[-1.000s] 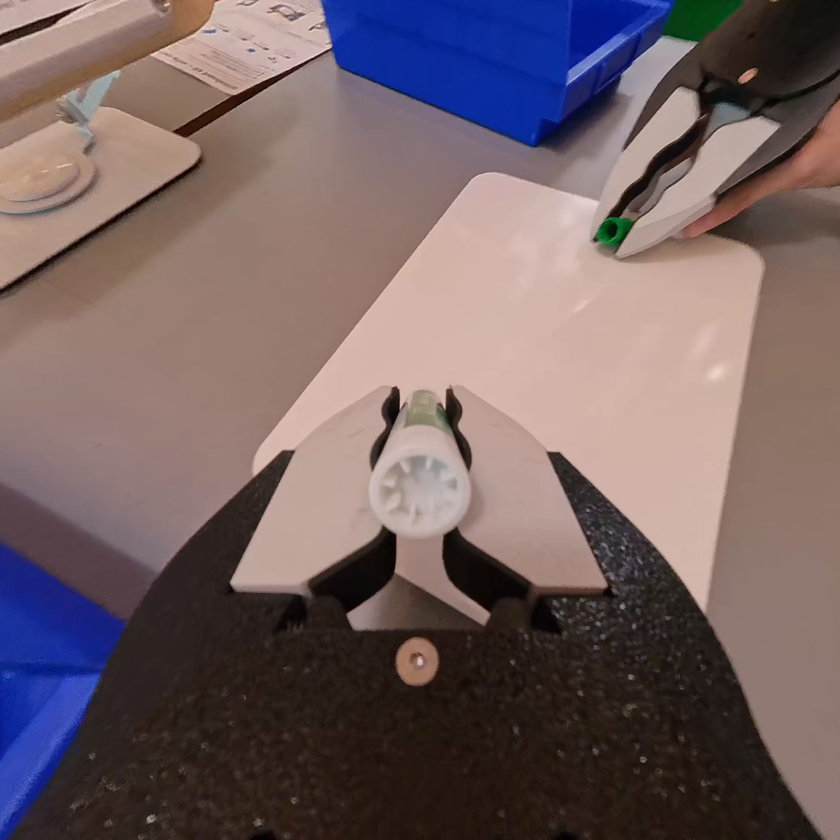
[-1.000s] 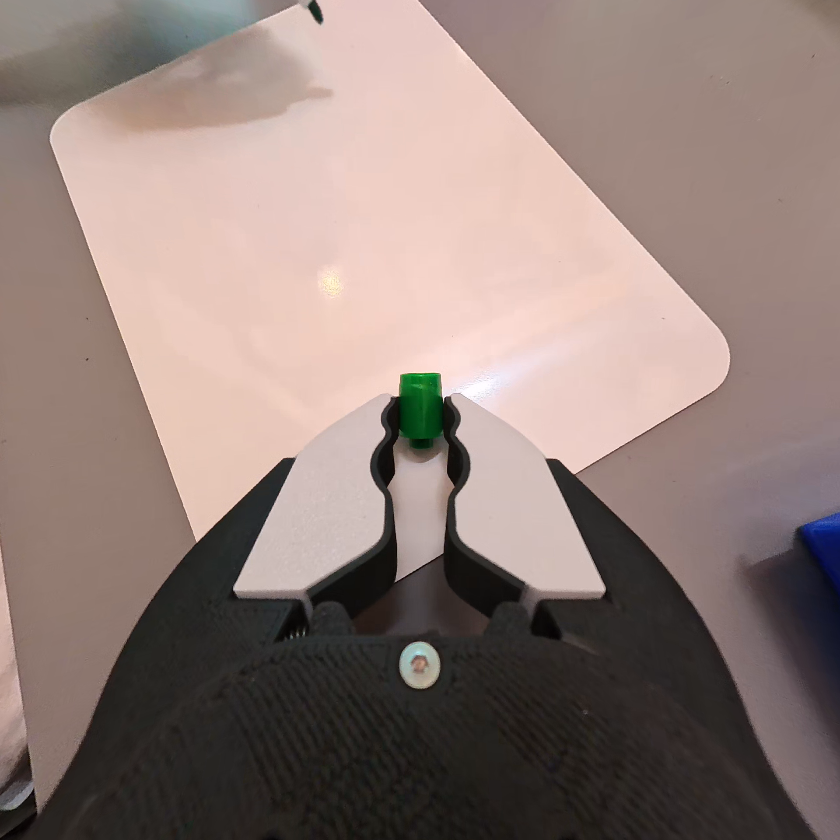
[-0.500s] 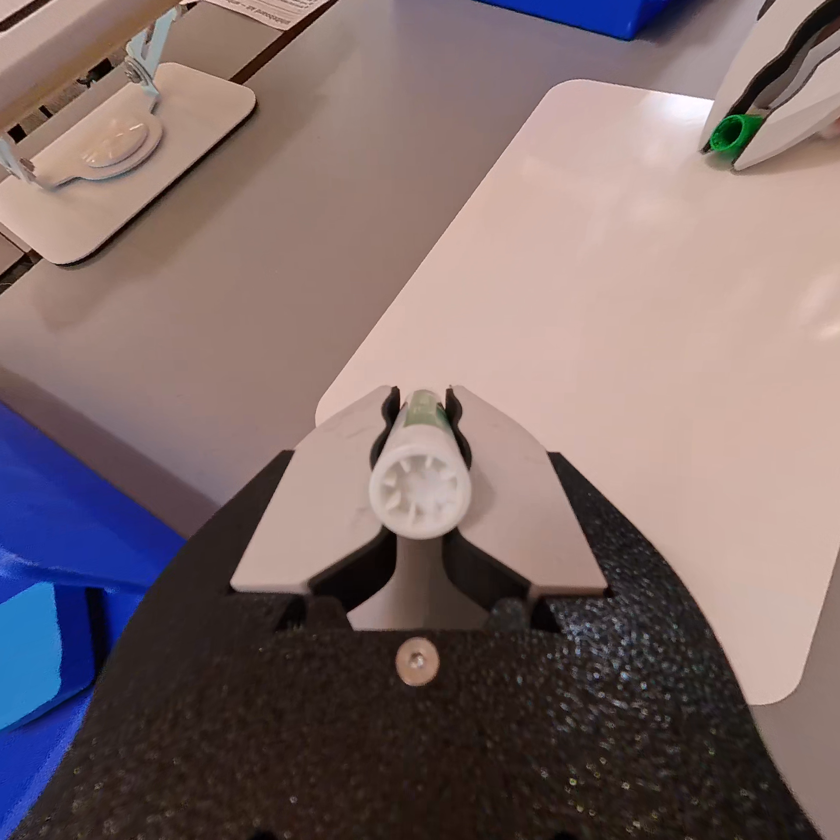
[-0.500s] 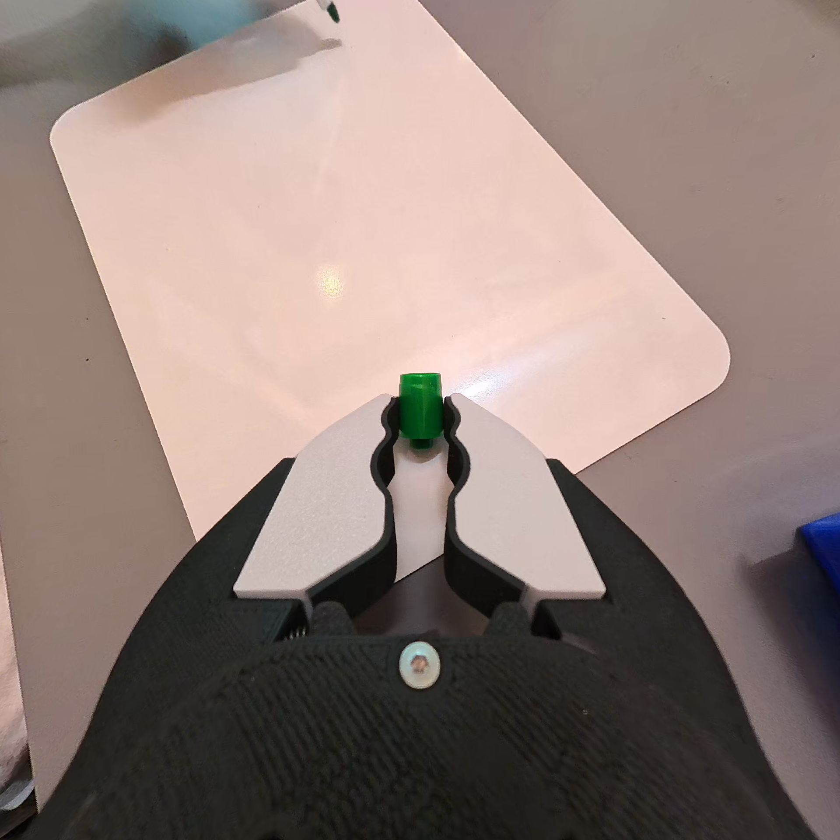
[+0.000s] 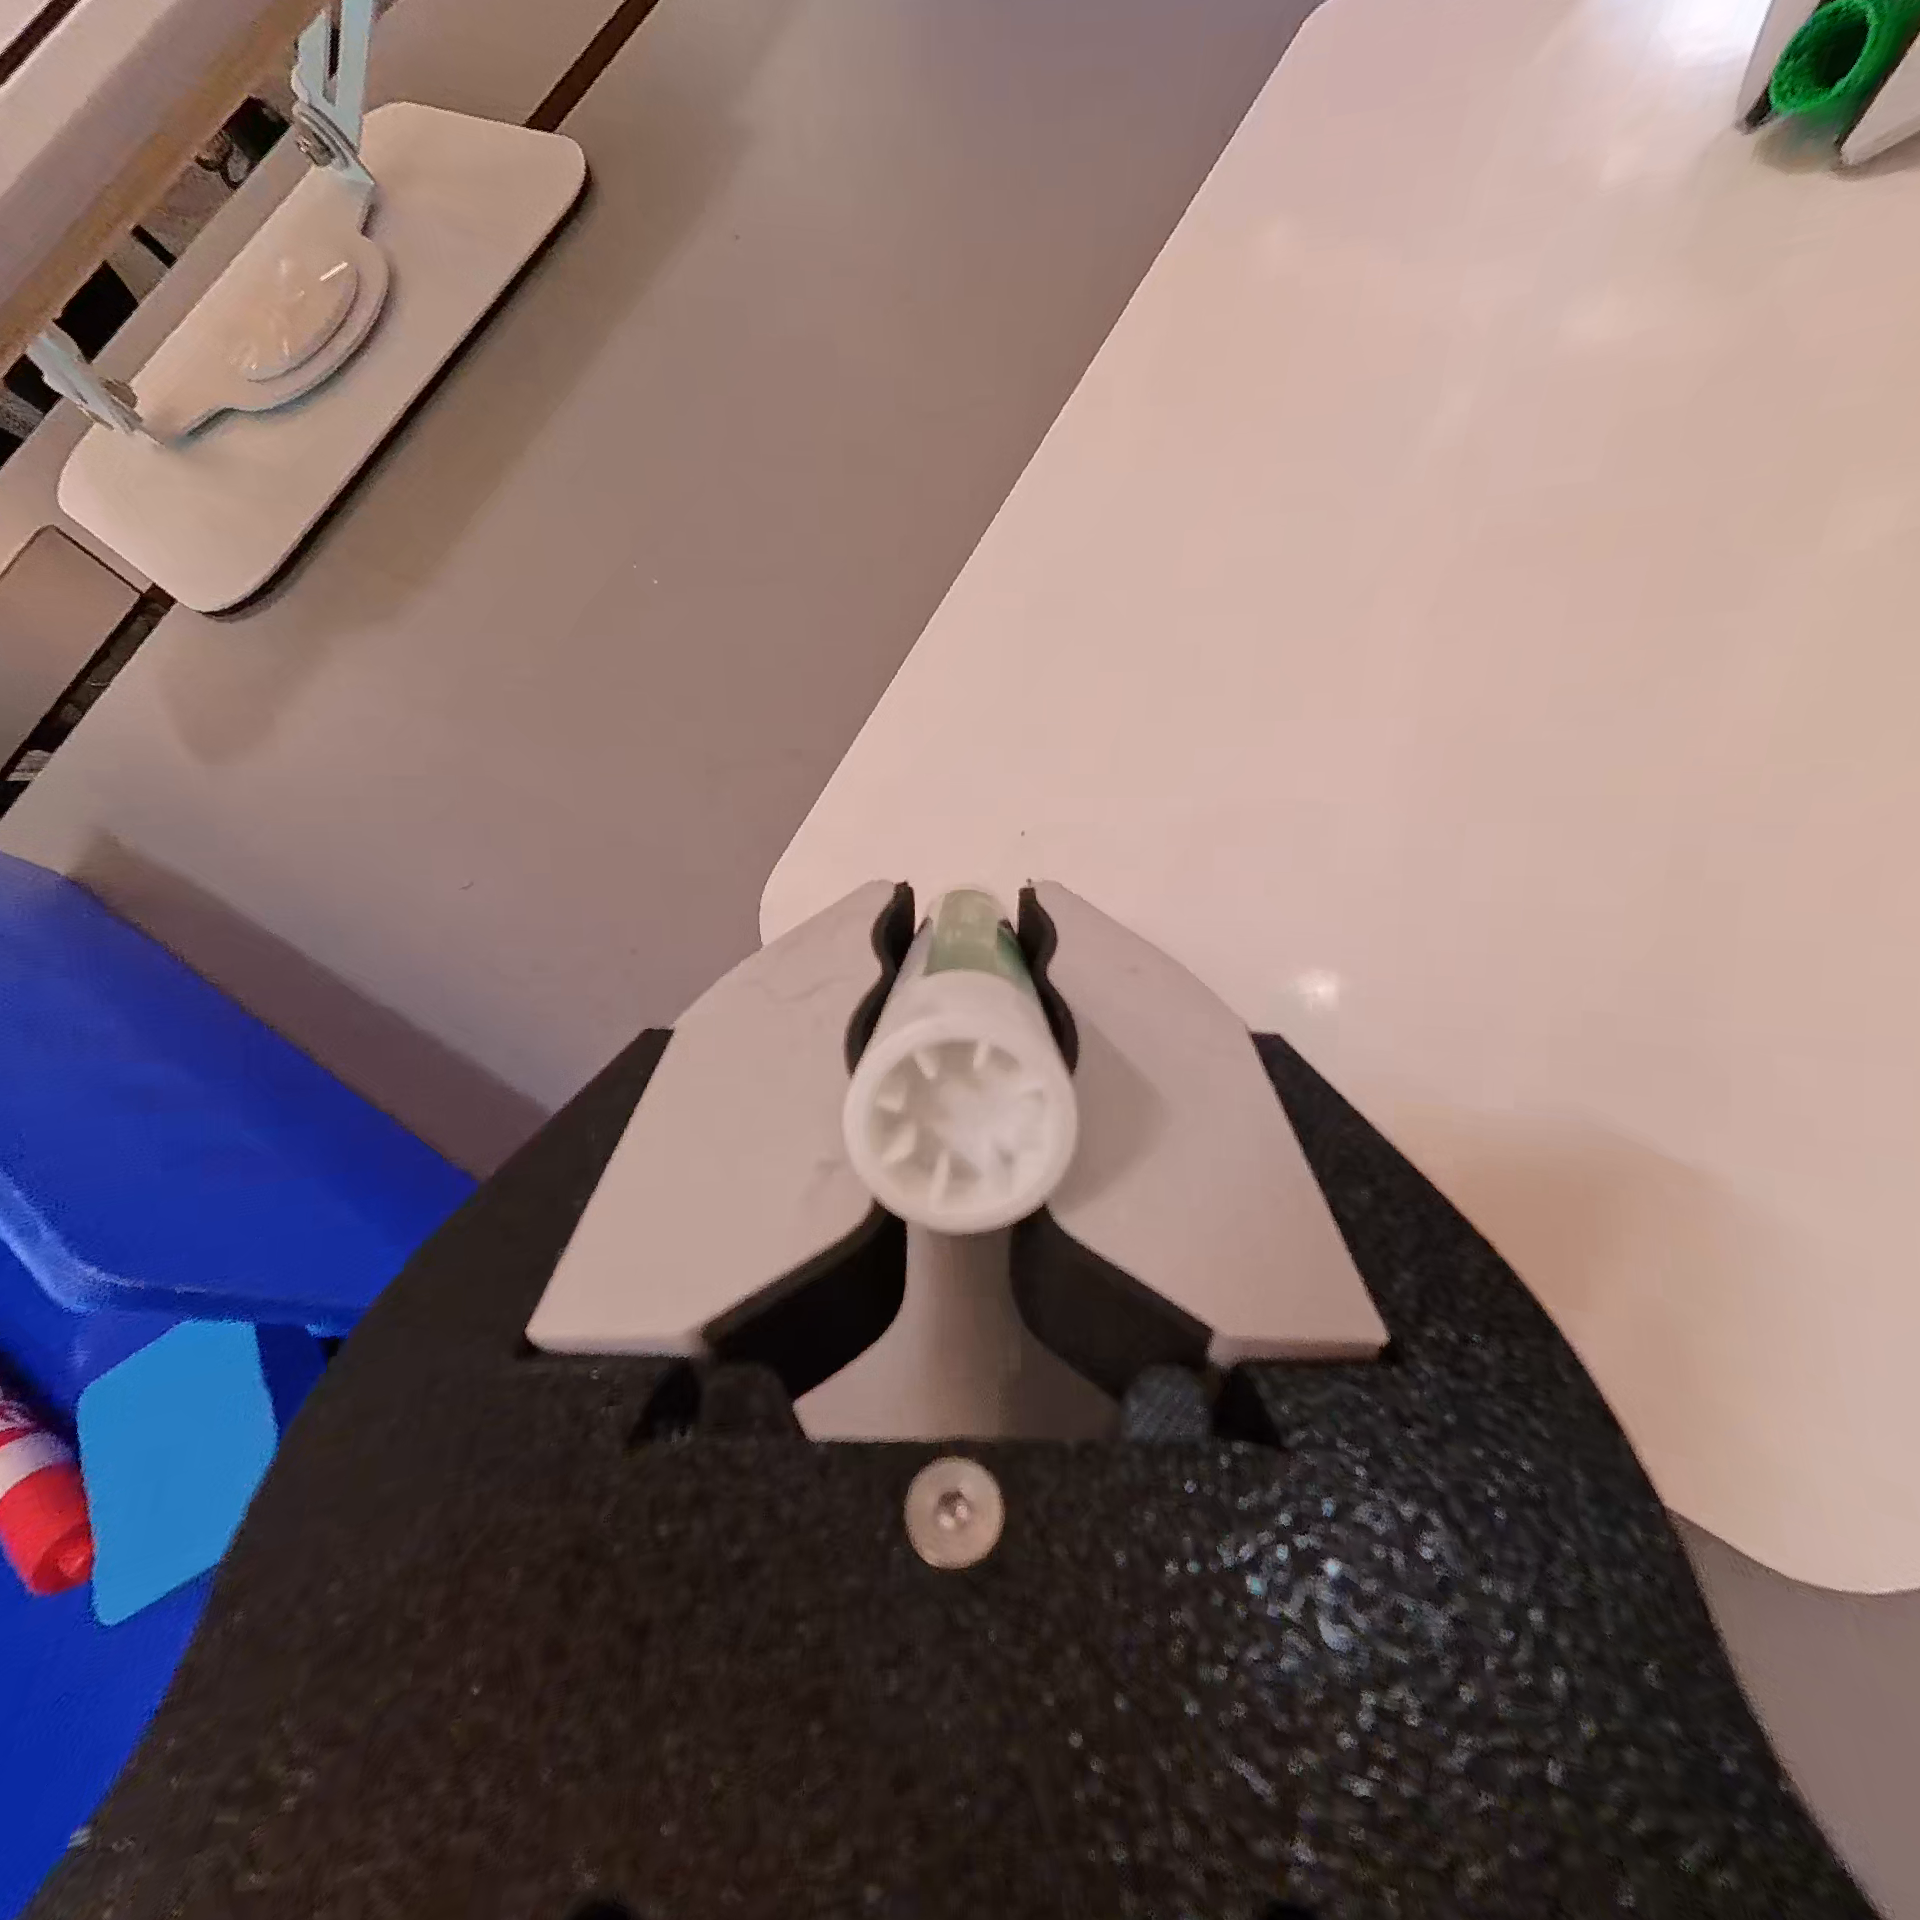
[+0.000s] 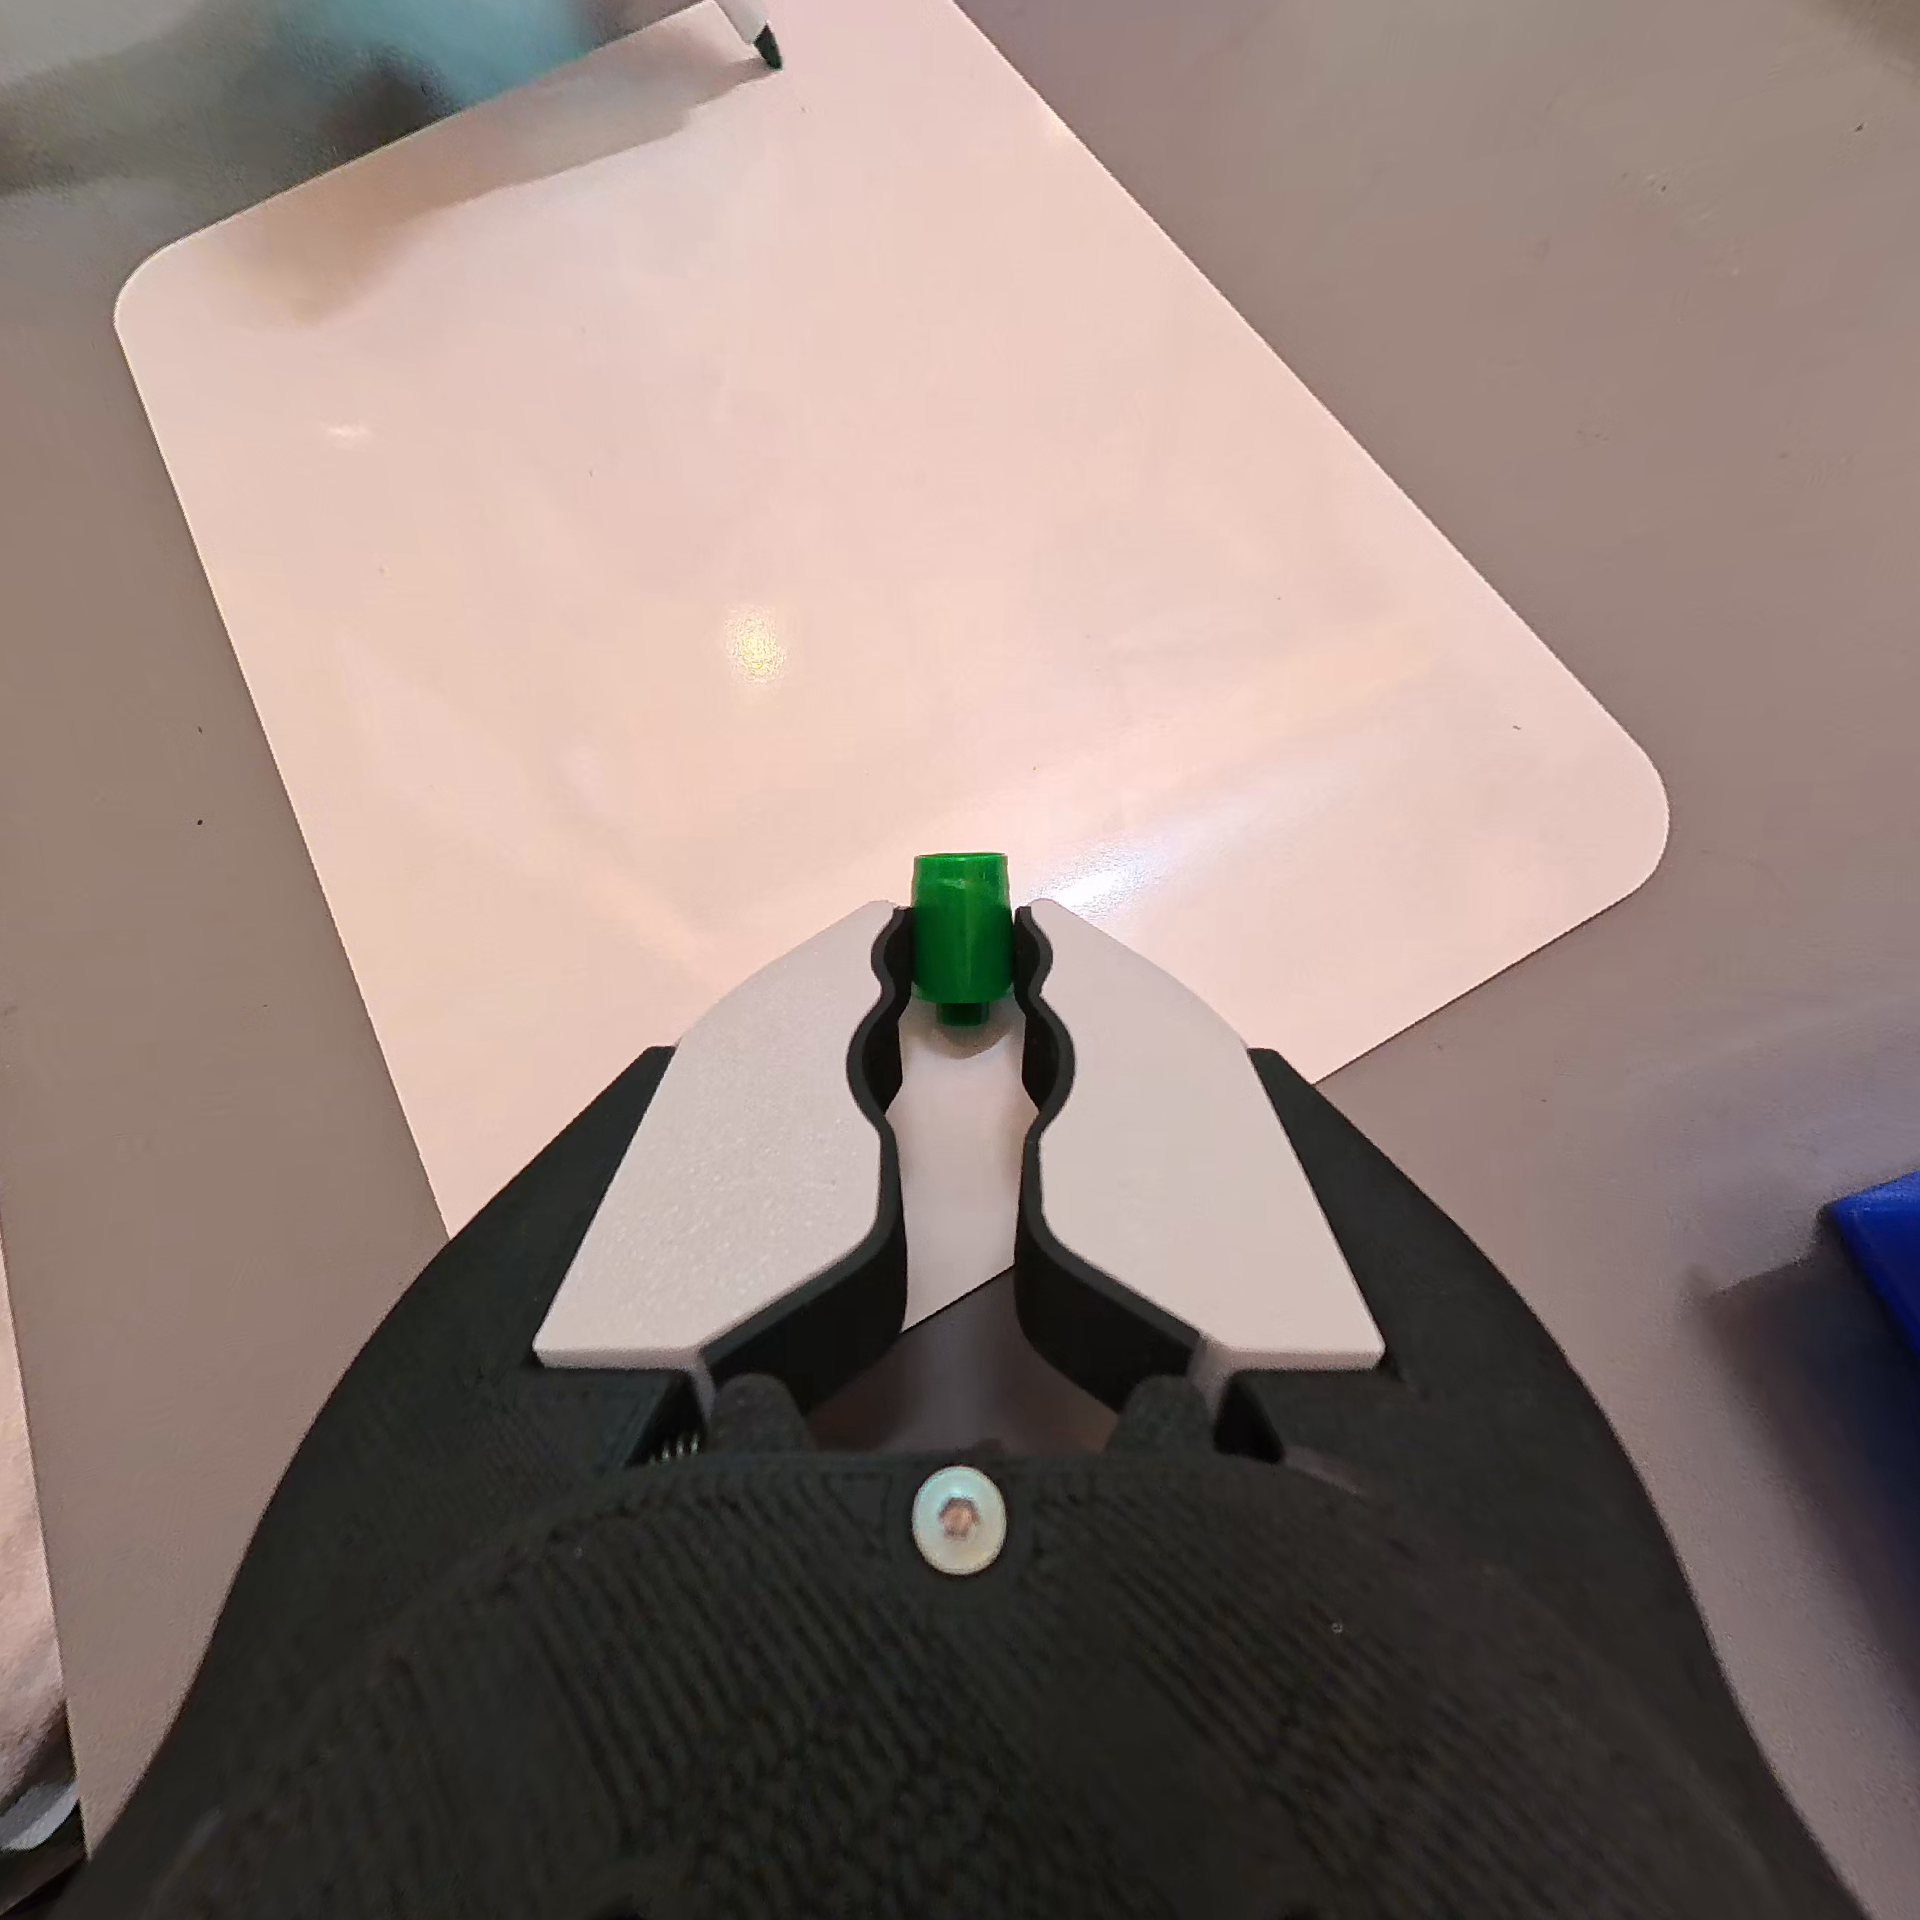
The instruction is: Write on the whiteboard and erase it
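Observation:
A blank white whiteboard lies flat on the grey table; it also shows in the right wrist view. My left gripper is shut on a white marker with a green band, its back end toward the camera, over the board's near corner. The marker's dark tip shows at the board's far edge. My right gripper is shut on the green marker cap, held over the opposite end of the board; the cap also shows in the left wrist view.
A blue bin with a red-capped item and a light blue tag sits at the lower left. A white stand base is at the far left. Another blue object is at the right edge. The left gripper's tips are roughly 25 cm from the right gripper's.
My left gripper with the marker has moved closer and tilted down toward the board's near corner; the marker tip has shifted right along the far edge. The right gripper has stayed put.

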